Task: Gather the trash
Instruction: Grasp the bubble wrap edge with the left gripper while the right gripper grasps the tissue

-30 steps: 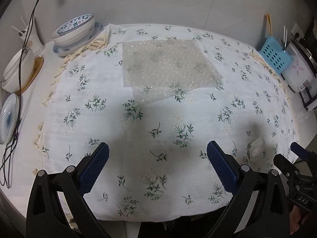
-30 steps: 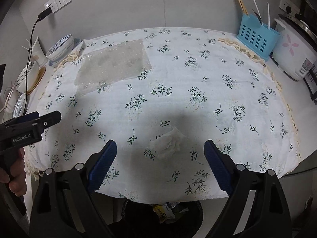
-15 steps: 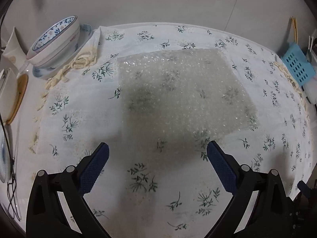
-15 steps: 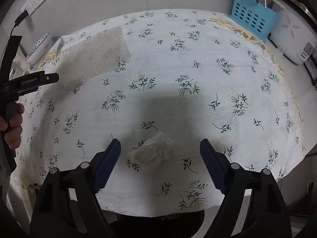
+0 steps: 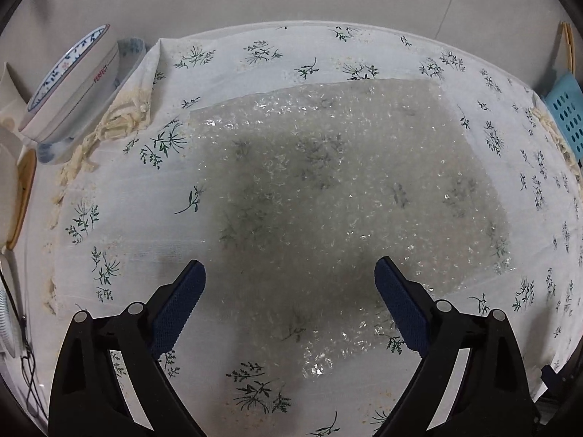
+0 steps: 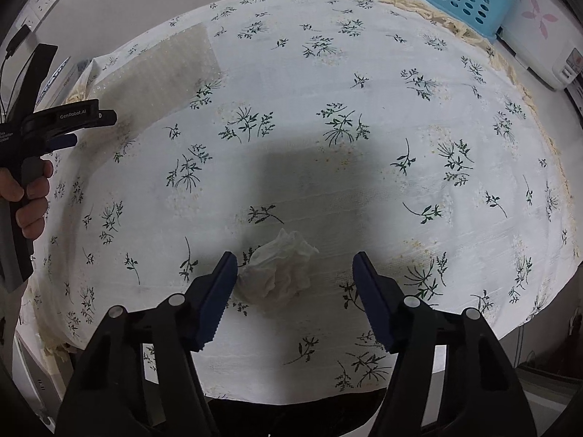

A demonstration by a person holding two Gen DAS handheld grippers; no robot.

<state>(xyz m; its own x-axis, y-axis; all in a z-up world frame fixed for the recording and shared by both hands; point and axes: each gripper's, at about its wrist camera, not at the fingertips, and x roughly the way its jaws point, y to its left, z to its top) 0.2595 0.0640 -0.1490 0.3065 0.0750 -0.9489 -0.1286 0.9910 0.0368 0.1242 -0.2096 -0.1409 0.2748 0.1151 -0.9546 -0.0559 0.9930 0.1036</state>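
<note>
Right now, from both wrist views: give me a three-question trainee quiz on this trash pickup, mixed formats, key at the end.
1. True or false: the crumpled tissue lies between the fingers of the right tool.
2. Multiple choice: the sheet of bubble wrap under the left tool is A) balled up, B) lying flat on the tablecloth, C) hanging off the table edge.
3. Fill in: the stacked bowls sit off the tablecloth's far ____ corner in the left wrist view.

Key: 1 true; 2 B; 3 left.
</note>
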